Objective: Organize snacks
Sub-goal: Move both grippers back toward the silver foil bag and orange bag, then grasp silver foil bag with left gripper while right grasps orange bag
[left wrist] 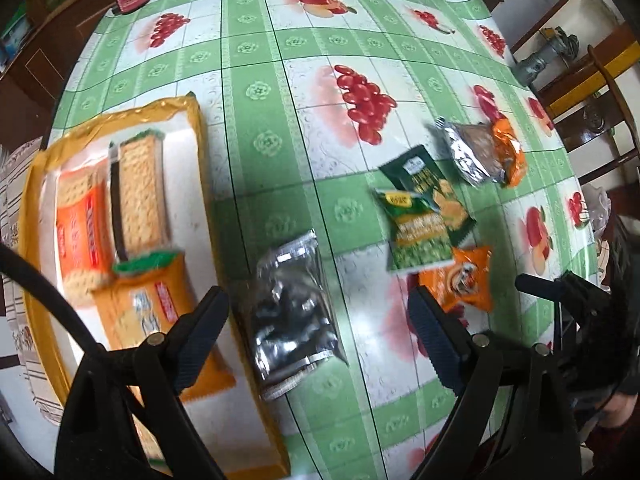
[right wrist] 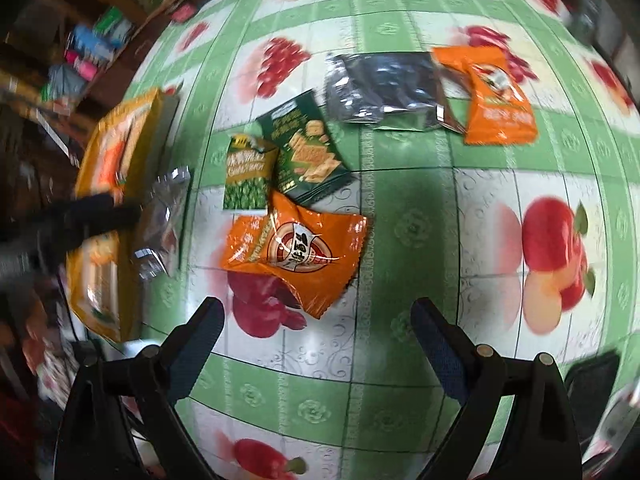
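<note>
**Both claws open over loose packets; tray half filled**

We are noting the left claw [left wrist: 316,312] hanging with jaws spread wide and nothing between the pads; directly under it a silver foil packet [left wrist: 294,316] is lying on the desk [left wrist: 256,92], just beside the yellow tray [left wrist: 196,128]. The right claw [right wrist: 318,320] is likewise standing open and empty, over bare oilcloth, with the nearest orange packet [right wrist: 296,248] just ahead of its left finger.

Risks we are weighing, near first:
- The foil packet is crinkled, slick and puffed. We are judging that pads closing on its belly could squeeze it sideways, or pinch only a fold, so that it drops short of the tray.
- It is lying so near the tray wall that a descending finger could strike the rim and shove the tray.
- The orange packet is overlapping the light green packet [right wrist: 248,176], which in turn is touching the dark green packet [right wrist: 308,148]. Lifting one could drag its neighbours.
- The glossy desk covering offers little friction, so packets could skate.

Further out, a second silver packet [right wrist: 380,92] and a second orange packet [right wrist: 496,100] are lying touching, well apart from the tray.

In the tray, flat rectangular cracker packs [left wrist: 140,196] in clear and orange film are already resting. The left-wrist view is motion-blurred there, so print details are escaping us.
</note>
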Motion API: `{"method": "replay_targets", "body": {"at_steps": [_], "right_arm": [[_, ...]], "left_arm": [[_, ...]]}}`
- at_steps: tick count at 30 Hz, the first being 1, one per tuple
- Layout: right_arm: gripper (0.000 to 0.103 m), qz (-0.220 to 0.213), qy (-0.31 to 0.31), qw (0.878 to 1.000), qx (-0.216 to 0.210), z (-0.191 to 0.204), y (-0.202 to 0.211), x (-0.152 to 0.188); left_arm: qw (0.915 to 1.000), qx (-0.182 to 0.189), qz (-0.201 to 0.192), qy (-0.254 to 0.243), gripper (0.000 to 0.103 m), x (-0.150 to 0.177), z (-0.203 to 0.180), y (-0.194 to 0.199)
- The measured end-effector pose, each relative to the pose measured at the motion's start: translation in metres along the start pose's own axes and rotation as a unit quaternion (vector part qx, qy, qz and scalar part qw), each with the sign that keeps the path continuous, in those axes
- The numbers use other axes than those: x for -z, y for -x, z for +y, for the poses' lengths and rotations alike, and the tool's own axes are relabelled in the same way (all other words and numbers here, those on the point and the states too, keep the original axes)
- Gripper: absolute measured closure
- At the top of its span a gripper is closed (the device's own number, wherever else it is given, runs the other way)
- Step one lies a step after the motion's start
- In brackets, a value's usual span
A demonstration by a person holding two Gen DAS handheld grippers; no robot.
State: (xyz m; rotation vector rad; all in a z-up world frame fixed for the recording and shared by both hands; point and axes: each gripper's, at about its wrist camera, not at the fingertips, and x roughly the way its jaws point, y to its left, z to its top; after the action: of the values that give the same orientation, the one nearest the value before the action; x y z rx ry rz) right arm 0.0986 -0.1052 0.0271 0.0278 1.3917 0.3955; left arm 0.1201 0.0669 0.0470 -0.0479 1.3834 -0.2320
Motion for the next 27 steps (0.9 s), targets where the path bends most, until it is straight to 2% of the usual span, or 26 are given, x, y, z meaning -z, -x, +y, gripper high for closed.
{"method": "replay_targets", "body": {"at_steps": [6, 12, 15, 19, 27], "right_arm": [[0.008, 0.005, 0.061, 0.998, 0.033, 0.022, -0.008, -0.013], [0.008, 0.001, 0.091, 0.995, 0.049, 0.041, -0.017, -0.026], [0.008, -0.001, 0.105, 0.993, 0.057, 0.047, -0.022, -0.033], [0.008, -0.002, 0.125, 0.99, 0.06, 0.052, -0.03, -0.04], [0.009, 0.01, 0.167, 0.984, 0.064, 0.053, -0.048, -0.041]], "left_arm": [[0.9997, 0.012, 0.013, -0.017, 0.012, -0.017, -0.001, -0.017], [0.9984, 0.02, 0.035, -0.04, 0.011, -0.02, -0.004, -0.027], [0.9967, 0.053, 0.055, -0.029, 0.011, -0.013, -0.006, -0.031], [0.9948, 0.073, 0.066, -0.025, 0.011, 0.004, -0.009, -0.034], [0.9912, 0.117, 0.062, 0.005, 0.011, 0.024, -0.005, -0.018]]}}
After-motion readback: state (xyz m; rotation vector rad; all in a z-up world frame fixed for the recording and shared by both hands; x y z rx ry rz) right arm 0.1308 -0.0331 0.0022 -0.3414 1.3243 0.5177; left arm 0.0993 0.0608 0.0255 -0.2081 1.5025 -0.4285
